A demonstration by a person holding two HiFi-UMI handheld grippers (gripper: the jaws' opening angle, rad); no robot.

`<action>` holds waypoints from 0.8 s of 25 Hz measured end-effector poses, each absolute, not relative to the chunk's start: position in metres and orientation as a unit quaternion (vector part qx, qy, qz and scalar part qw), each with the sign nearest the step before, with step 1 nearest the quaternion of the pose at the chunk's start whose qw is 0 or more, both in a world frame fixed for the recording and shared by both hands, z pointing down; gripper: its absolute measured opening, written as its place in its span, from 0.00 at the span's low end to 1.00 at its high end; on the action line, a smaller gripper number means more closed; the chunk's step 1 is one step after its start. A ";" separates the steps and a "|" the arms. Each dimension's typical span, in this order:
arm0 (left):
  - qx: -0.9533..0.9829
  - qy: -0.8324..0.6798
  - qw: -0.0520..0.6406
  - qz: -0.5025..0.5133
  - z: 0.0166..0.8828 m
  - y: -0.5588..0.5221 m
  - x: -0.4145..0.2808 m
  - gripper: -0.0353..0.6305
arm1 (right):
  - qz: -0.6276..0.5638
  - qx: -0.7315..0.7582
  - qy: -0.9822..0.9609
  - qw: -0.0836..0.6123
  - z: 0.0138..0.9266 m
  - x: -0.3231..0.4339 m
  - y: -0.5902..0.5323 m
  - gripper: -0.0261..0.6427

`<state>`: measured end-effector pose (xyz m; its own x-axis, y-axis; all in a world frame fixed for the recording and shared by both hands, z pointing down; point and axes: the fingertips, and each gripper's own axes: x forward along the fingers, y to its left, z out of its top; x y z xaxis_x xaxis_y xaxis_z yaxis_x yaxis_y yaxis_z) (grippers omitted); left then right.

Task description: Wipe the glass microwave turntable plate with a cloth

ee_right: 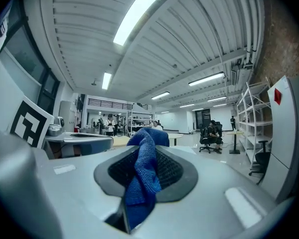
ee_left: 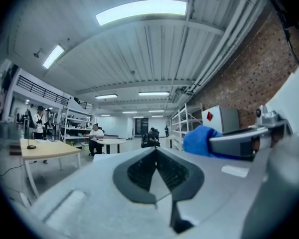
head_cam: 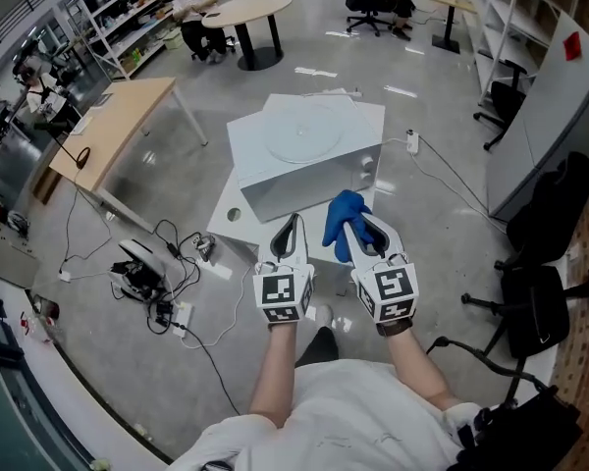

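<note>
The round glass turntable plate (head_cam: 304,130) lies flat on top of a white microwave (head_cam: 314,180), which stands on a low white table (head_cam: 234,214). Both grippers are held up in front of the microwave, short of the plate, and point out into the room. My right gripper (head_cam: 359,226) (ee_right: 145,151) is shut on a blue cloth (head_cam: 343,220) (ee_right: 143,176) that bunches out past its tips. Beside it, my left gripper (head_cam: 291,228) (ee_left: 157,154) is shut with nothing between its pads. The cloth (ee_left: 201,139) also shows at the right of the left gripper view.
A wooden desk (head_cam: 118,130) stands to the left and a round table (head_cam: 247,8) at the back, with a seated person. Office chairs (head_cam: 535,292) crowd the right side. Cables and power strips (head_cam: 162,283) lie on the floor at the left. Shelving lines the far walls.
</note>
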<state>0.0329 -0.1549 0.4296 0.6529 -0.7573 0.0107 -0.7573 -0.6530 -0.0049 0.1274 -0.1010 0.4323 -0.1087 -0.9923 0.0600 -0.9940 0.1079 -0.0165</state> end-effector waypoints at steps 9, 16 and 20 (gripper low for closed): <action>0.899 -0.437 0.003 -0.027 0.395 -0.289 0.035 0.06 | 0.010 0.641 -0.766 0.038 0.414 0.133 -0.245 0.18; 0.895 -0.446 0.011 -0.013 0.417 -0.358 0.020 0.06 | 0.010 0.670 -0.741 0.035 0.412 0.174 -0.301 0.18; 0.897 -0.437 0.049 0.041 0.441 -0.378 0.038 0.06 | 0.029 0.677 -0.735 0.042 0.421 0.199 -0.325 0.18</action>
<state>0.0376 -0.3783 0.4407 0.6141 -0.7806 0.1164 -0.7886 -0.6127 0.0513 0.1985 -0.3247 0.4215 -0.0808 -0.9917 0.1000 -0.9965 0.0826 0.0141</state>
